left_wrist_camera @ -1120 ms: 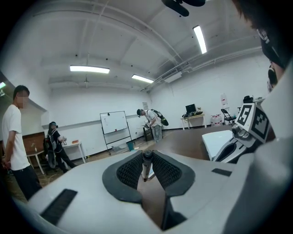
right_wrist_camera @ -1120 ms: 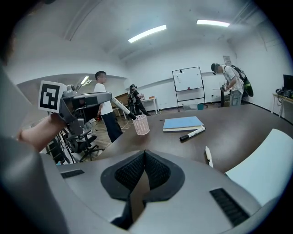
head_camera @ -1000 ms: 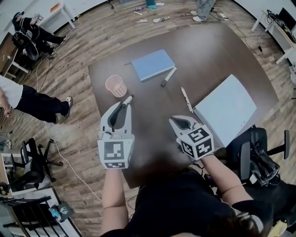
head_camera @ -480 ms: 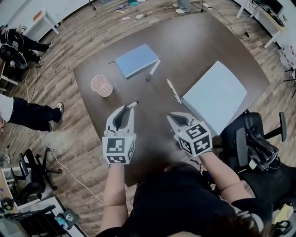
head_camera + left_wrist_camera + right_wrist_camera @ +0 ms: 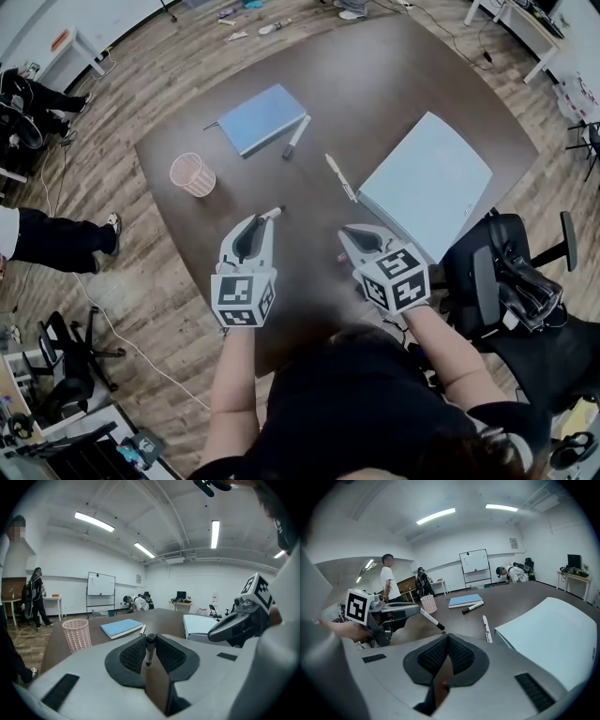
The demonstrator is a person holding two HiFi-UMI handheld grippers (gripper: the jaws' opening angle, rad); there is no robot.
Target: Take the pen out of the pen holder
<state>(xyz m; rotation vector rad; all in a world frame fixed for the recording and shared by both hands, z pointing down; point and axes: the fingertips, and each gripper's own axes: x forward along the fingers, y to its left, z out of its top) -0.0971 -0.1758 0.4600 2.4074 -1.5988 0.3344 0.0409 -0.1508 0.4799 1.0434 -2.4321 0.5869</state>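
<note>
Pen [image 5: 272,214] clamped in my left tool [image 5: 255,225], well apart from the pink mesh pen holder [image 5: 193,173] on the bench [image 5: 394,94]. My right tool [image 5: 361,236] closed, empty.

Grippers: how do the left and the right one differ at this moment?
The left gripper is shut on a pen, whose black end sticks out past its tips; the right gripper is shut on nothing. The left is nearer the pen holder, the right nearer the folder. Both point away from the person, tips over the table.
</note>
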